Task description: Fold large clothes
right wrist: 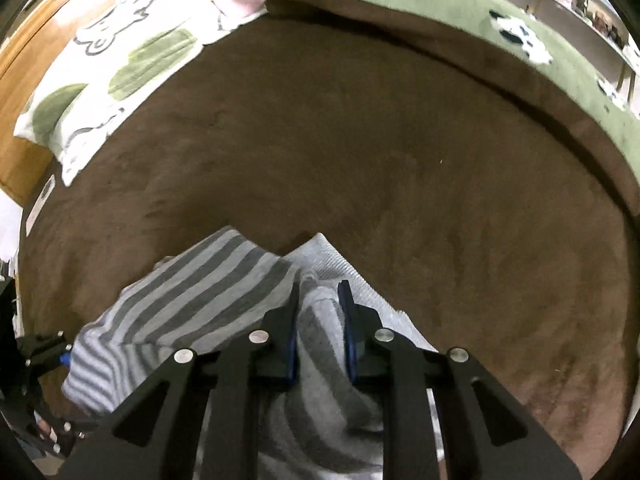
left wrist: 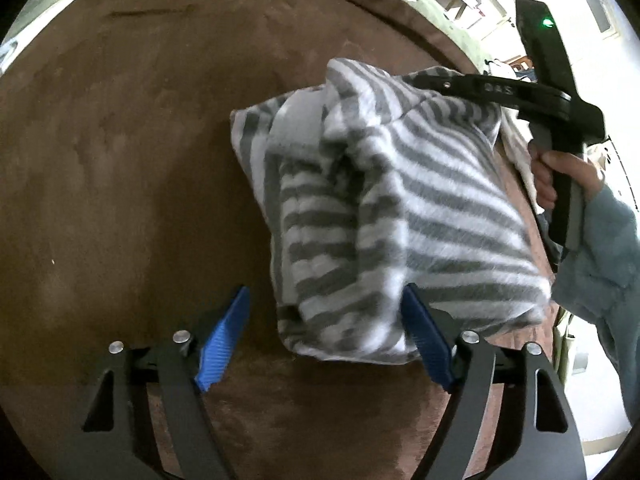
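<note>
Blue-padded fingers of left gripper (left wrist: 324, 336) spread wide, near corner of striped garment (left wrist: 384, 208) between them, right pad touching cloth, left pad clear. Right gripper (right wrist: 318, 312) nearly closed, fingers pinching bunched fold of same grey-and-white garment. Garment lies folded in thick bundle on brown bed cover (right wrist: 360, 140). Green blanket (right wrist: 460, 12) and patterned pillow (right wrist: 120, 60) at far edge.

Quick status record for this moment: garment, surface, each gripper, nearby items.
garment: grey-and-white striped garment, folded into a thick bundle
surface: brown blanket, garment lying on it
left gripper: open, jaws astride the bundle's near corner
right gripper: shut on a fold of the garment
nearby: patterned pillow, green blanket at the far edge
</note>
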A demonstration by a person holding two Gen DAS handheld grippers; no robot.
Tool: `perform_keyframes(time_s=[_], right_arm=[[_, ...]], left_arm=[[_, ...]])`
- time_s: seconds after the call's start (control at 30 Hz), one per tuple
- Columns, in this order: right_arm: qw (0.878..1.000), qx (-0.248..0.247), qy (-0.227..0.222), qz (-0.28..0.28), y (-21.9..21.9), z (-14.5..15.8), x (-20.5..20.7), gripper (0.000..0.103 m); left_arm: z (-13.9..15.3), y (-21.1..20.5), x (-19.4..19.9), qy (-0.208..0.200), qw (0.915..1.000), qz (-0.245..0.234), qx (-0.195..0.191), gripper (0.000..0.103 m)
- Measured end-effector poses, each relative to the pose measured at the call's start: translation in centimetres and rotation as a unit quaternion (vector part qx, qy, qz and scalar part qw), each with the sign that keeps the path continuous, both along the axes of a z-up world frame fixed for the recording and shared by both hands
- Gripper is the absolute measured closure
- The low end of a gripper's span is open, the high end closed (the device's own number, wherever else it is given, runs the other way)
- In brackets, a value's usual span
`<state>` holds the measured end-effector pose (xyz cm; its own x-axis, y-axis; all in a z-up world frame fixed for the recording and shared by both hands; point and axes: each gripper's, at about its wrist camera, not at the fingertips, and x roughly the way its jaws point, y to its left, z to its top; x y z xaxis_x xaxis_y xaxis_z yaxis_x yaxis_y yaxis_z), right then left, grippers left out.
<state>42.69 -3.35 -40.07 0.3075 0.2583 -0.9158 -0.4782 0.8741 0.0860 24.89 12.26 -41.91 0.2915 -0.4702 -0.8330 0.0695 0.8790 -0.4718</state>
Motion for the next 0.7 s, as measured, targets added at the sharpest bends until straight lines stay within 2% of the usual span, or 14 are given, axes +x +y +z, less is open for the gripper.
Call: perform_keyframes(time_s=[0.2,0.4,0.47,0.5,0.53,0.67,0.7], right_arm=[[1.0,0.015,0.0,-0.015,-0.2,-1.8,1.2,0.083],[0.999,0.021,-0.01,-0.023,-0.4,-1.1,0.8,0.079],[0.999,0.024,-0.017,-0.024,-0.6,-0.3,0.5,0.07],[0.999,0.026,-0.023,-0.026,-0.7,0.2,0.2,0.053],[0.999,0.027,-0.035,-0.03,-1.0,1.0,-0.2,0.042],[0.997,0.037,-0.049,-0.047,-2.7,3.4,-1.4,0.034],[0.996,0.041,-0.053,-0.055,-3.2,4.0,-1.9,0.024]], left_arm=[[-1.0,0.2,-0.2,-0.005,1.0,0.004,0.006,0.019],[-0.5,0.4,-0.3,-0.01,0.9998,0.012,0.012,0.015],[-0.1,0.6,-0.4,-0.015,0.9997,0.013,0.017,0.011],[0.3,0.6,-0.3,-0.018,0.9995,0.014,0.024,0.009],[0.7,0.6,-0.3,-0.022,0.9992,0.015,0.03,0.007],[2.3,1.1,0.1,-0.035,0.9986,0.022,0.034,0.007],[2.8,1.3,0.4,-0.036,0.9985,0.024,0.035,0.007]])
